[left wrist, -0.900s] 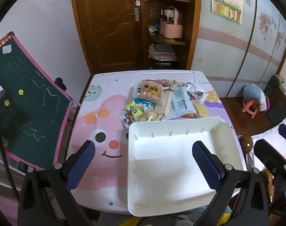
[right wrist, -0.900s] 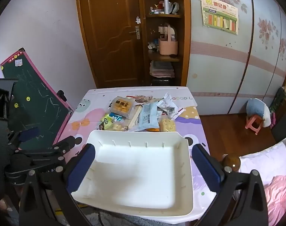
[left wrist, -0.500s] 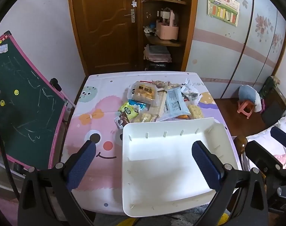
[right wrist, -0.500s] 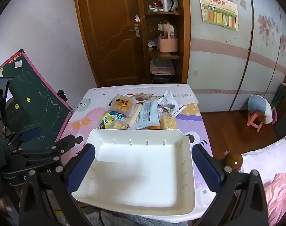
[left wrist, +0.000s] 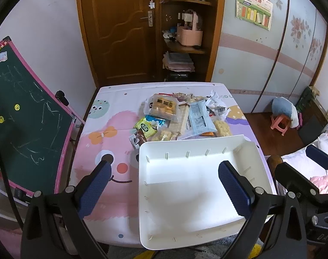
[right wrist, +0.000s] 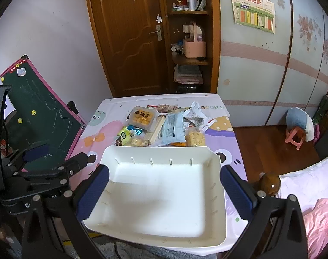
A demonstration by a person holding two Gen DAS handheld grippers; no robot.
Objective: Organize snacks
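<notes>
On the near half of the surface (left wrist: 112, 99), which wears a pink cartoon-print cloth, sits a white tray (left wrist: 198, 149) with small divider slots along its inner walls and nothing inside it. Just beyond its far rim lies the pile of snacks (right wrist: 159, 125): a clear bag of golden pastries (left wrist: 164, 106), a pale blue pouch (left wrist: 199, 118), a green packet (left wrist: 145, 127), a bag of yellow crackers (right wrist: 194, 137), and a crumpled silvery wrapper (right wrist: 194, 113) (several overlap, so the count is unclear). The nearest packets touch or tuck under the tray's far edge.

The left gripper (left wrist: 164, 188) hovers over the near left part of the surface, its jaws spread wide and holding nothing. The right gripper (right wrist: 164, 192) hangs above the tray, jaws likewise spread wide, one blue pad to each side of it. A green chalkboard (left wrist: 23, 116) leans at the left, beside the surface.
</notes>
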